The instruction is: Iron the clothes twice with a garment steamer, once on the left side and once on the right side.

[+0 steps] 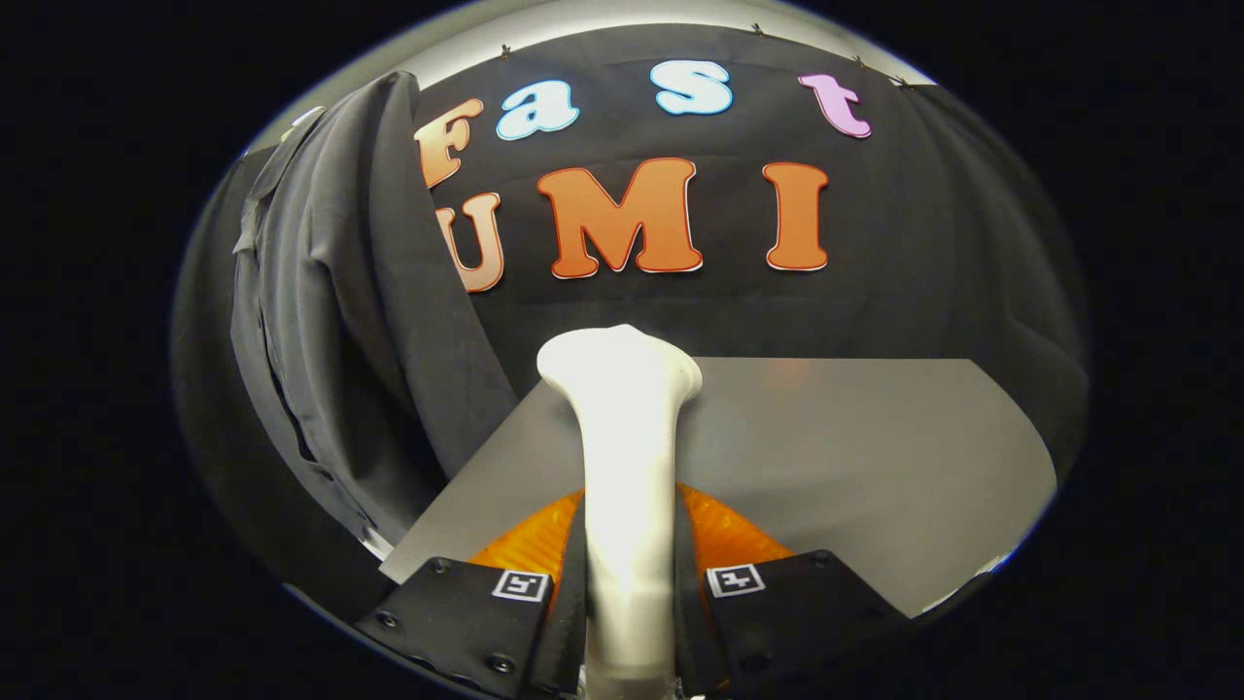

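Observation:
My gripper (630, 593) is shut on the handle of a white garment steamer (624, 428), both fingers pressing its sides. The steamer runs forward between the fingers and ends in a flared head above the table. A dark grey shirt (330, 321) hangs upright to the left of the steamer head, its folds falling down past the table's left edge. The steamer head is apart from the shirt, to its right.
A grey table (855, 457) spreads beyond and to the right of the fingers. The black cloth wall (923, 282) stands behind it. The table's near right edge curves close to the fingers.

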The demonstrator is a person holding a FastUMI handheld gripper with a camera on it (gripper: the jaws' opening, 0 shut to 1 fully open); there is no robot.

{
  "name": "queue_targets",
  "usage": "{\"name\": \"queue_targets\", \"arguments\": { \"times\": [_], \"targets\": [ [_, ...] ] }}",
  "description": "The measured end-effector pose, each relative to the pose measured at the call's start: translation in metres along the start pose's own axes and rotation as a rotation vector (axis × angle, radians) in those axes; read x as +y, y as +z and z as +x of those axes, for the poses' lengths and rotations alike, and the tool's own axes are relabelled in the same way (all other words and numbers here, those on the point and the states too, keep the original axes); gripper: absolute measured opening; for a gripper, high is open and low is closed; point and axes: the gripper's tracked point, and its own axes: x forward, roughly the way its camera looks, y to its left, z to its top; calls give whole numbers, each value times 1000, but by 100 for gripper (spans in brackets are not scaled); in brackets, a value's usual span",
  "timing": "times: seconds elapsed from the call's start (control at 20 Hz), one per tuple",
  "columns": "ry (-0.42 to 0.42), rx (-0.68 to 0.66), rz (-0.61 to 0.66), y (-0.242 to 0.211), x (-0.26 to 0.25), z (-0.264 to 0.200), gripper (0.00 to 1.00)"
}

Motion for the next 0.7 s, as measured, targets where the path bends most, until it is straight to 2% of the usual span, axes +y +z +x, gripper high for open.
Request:
{"name": "queue_targets", "arguments": {
  "times": [0.2, 0.5, 0.7],
  "targets": [
    [-38, -125, 39, 5, 10, -26, 45],
    [-85, -359, 18, 18, 45, -97, 45],
    [-145, -510, -17, 41, 76, -137, 45]
  ]
}}
